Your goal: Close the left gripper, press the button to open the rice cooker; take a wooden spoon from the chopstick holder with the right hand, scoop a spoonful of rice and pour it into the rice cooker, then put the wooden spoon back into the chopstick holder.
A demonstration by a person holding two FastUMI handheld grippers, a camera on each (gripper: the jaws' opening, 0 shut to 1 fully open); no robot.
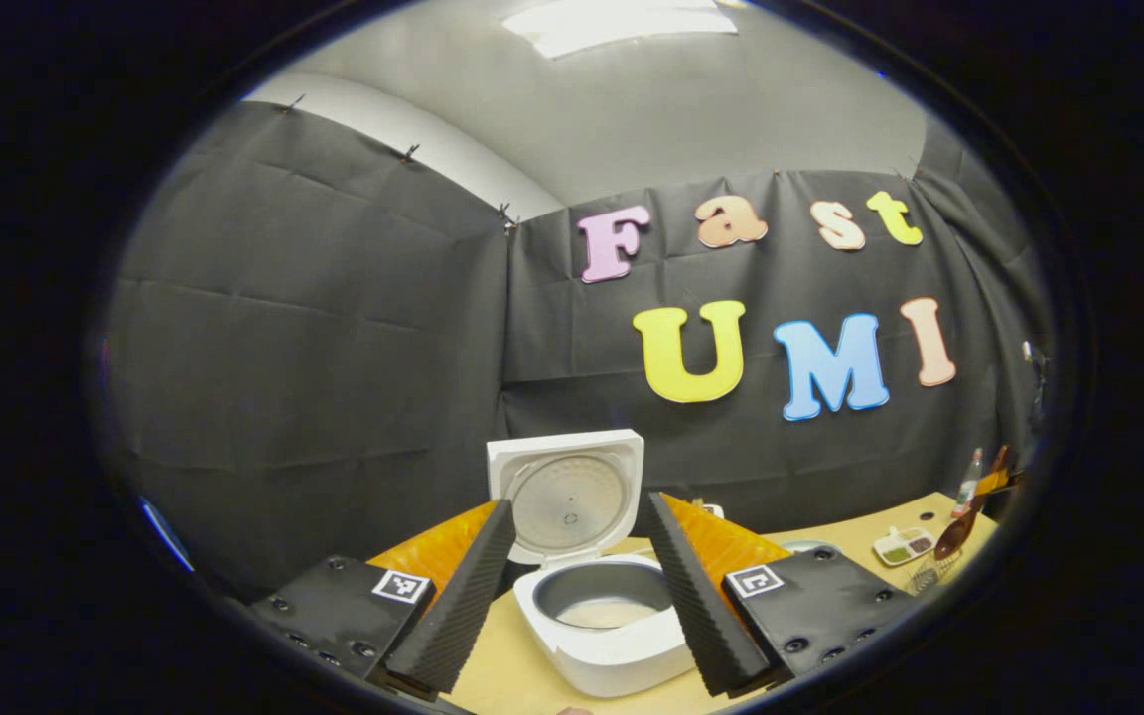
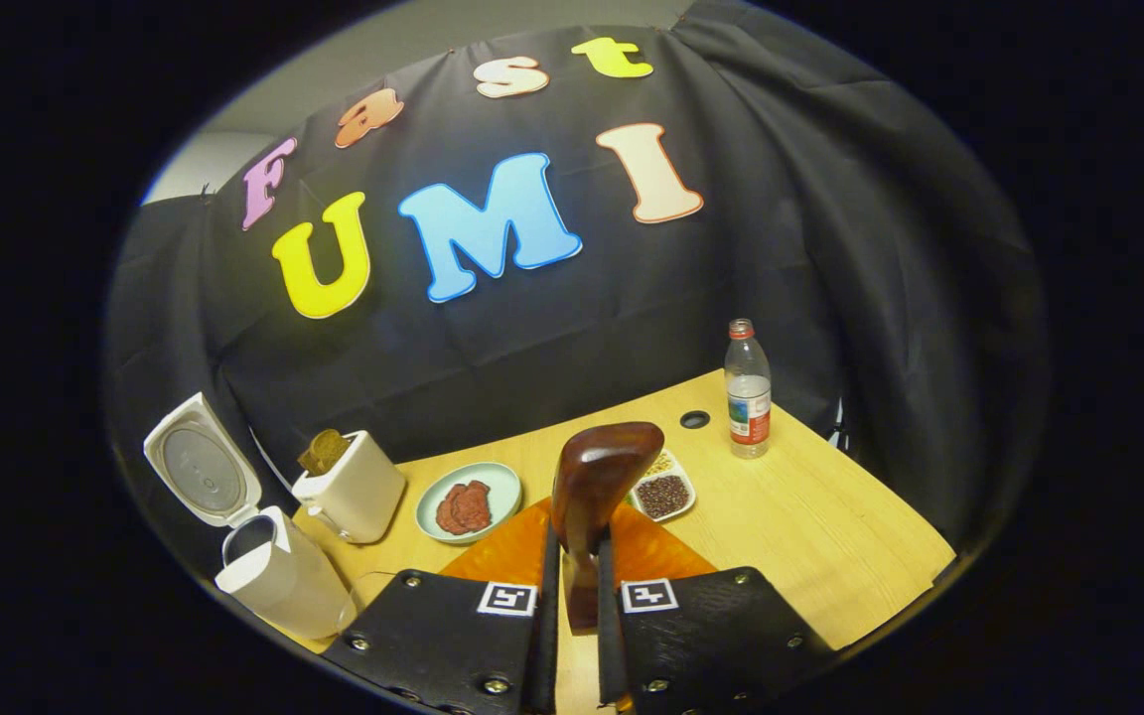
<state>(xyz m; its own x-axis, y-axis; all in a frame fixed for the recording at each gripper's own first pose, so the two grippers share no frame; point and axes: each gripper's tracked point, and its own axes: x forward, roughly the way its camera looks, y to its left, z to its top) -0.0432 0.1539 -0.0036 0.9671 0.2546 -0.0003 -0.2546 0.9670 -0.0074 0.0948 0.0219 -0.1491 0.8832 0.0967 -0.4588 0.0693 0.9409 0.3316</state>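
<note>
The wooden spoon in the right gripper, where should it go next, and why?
Probably toward the rice: the right gripper already clamps the wooden spoon with its bowl up and apparently empty, and the rice cooker already stands open.

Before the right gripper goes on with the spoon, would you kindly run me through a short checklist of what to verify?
1. Rice cooker lid up: ok, it stands open behind the pot.
2. Inner pot reachable: ok, its opening faces up between the left gripper's spread fingers.
3. Wooden spoon gripped: ok, the right gripper is shut on its handle, bowl end up.
4. Rice on the spoon: cannot tell, the bowl's inner face is turned away.
5. Path over the table: ok in the right gripper view; the toaster, plate and water bottle stand off to the sides.
6. Left gripper out of the way: not ok, it hangs right in front of the cooker.
</note>
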